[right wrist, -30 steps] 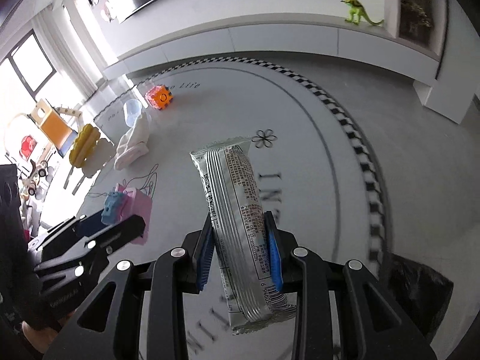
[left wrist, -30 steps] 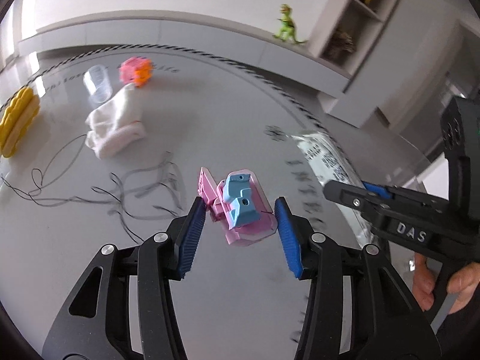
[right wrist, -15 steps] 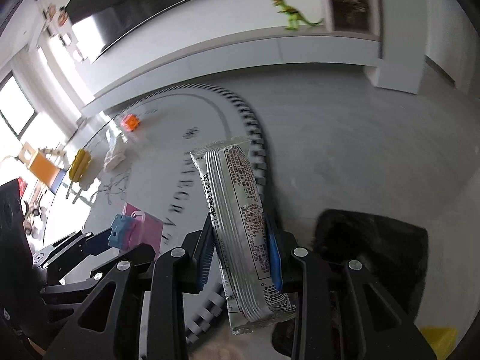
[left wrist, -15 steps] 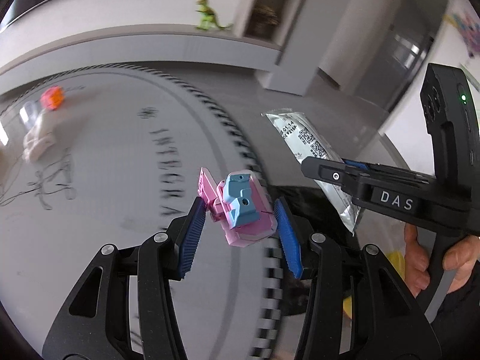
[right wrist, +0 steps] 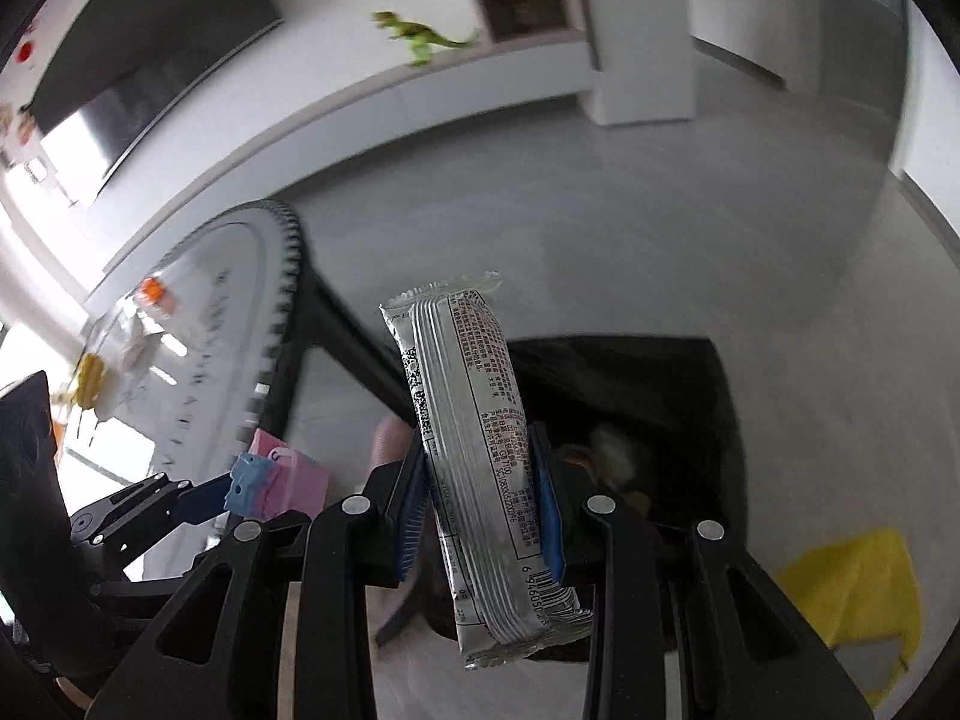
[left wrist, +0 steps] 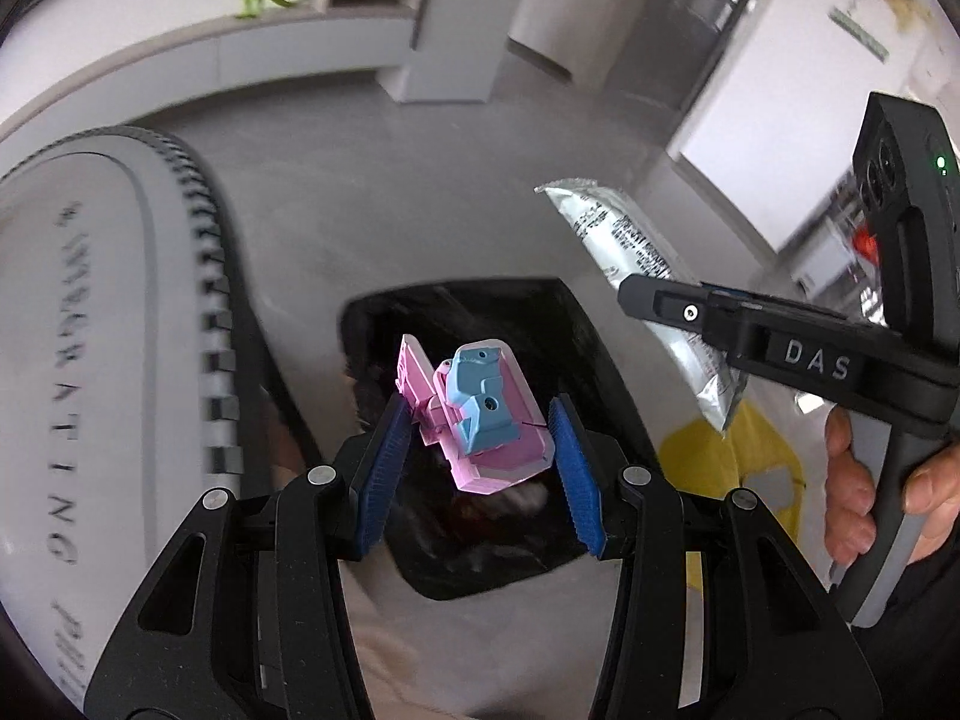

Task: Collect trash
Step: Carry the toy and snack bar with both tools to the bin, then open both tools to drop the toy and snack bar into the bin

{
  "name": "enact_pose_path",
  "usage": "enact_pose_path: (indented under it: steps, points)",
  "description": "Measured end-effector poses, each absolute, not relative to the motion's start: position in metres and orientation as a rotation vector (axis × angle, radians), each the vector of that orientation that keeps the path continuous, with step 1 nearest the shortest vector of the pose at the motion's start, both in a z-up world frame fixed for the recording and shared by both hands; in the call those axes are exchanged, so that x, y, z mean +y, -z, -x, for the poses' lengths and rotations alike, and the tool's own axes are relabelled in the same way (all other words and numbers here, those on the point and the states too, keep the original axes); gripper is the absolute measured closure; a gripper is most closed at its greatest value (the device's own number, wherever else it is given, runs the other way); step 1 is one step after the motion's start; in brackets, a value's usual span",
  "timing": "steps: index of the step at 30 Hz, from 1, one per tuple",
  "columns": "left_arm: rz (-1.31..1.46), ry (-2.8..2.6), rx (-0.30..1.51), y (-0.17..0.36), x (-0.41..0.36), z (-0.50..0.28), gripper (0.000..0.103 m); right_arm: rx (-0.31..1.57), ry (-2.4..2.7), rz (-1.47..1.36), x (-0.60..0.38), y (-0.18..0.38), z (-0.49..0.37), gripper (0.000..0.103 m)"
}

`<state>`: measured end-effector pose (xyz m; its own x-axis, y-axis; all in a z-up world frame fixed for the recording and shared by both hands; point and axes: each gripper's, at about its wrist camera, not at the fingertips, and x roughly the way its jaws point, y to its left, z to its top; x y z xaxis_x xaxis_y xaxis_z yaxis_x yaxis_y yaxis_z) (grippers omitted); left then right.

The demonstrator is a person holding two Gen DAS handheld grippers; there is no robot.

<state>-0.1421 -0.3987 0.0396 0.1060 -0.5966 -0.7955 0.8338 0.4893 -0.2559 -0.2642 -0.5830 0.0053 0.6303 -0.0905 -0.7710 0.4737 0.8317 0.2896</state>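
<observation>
Left tool (left wrist: 480,450) clamps pink toy (left wrist: 480,420) | right tool (right wrist: 480,510) clamps wrapper (right wrist: 474,420)

Your left gripper (left wrist: 480,450) holds the small toy piece (left wrist: 480,420) right over the open bin (left wrist: 576,324). Your right gripper (right wrist: 480,498) holds the snack wrapper (right wrist: 474,420) just to the right of it, above the bin's right edge. The round rug (left wrist: 108,312) lies on the floor to the left of the bin. A bag (right wrist: 858,576) lies on the floor by the bin's right side. Far behind, a toy dinosaur (right wrist: 420,39) stands on the long ledge (right wrist: 336,108) by the wall.
</observation>
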Motion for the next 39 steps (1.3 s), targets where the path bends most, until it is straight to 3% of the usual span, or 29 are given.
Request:
enact_pose_path:
  steps: [2, 3, 4, 5, 6, 21, 25, 39]
  points:
    - [-0.314, 1.107, 1.033, -0.03, -0.412, 0.149, 0.055, 0.861, 0.355, -0.53, -0.593, 0.005, 0.271, 0.068]
    - [-0.332, 1.123, 1.045, -0.027, -0.418, 0.152, 0.047, 0.895, 0.368, -0.541, -0.597, 0.012, 0.272, 0.063]
    - [-0.363, 1.12, 1.038, -0.023, -0.424, 0.157, 0.018, 0.92, 0.405, -0.552, -0.602, 0.017, 0.273, 0.055]
    - [-0.379, 1.111, 1.02, -0.022, -0.428, 0.16, 0.004, 0.917, 0.44, -0.561, -0.606, 0.02, 0.275, 0.049]
    - [-0.386, 1.106, 0.994, -0.022, -0.428, 0.166, 0.006, 0.9, 0.475, -0.574, -0.61, 0.021, 0.278, 0.041]
    - [-0.317, 1.078, 1.014, -0.026, -0.401, 0.154, 0.006, 0.821, 0.466, -0.571, -0.598, 0.012, 0.278, 0.038]
    - [-0.293, 1.072, 1.004, -0.032, -0.388, 0.15, 0.006, 0.79, 0.379, -0.629, -0.592, 0.007, 0.273, 0.028]
    - [-0.173, 0.998, 0.951, -0.054, -0.332, 0.114, 0.006, 0.706, 0.26, -0.656, -0.552, -0.016, 0.247, 0.026]
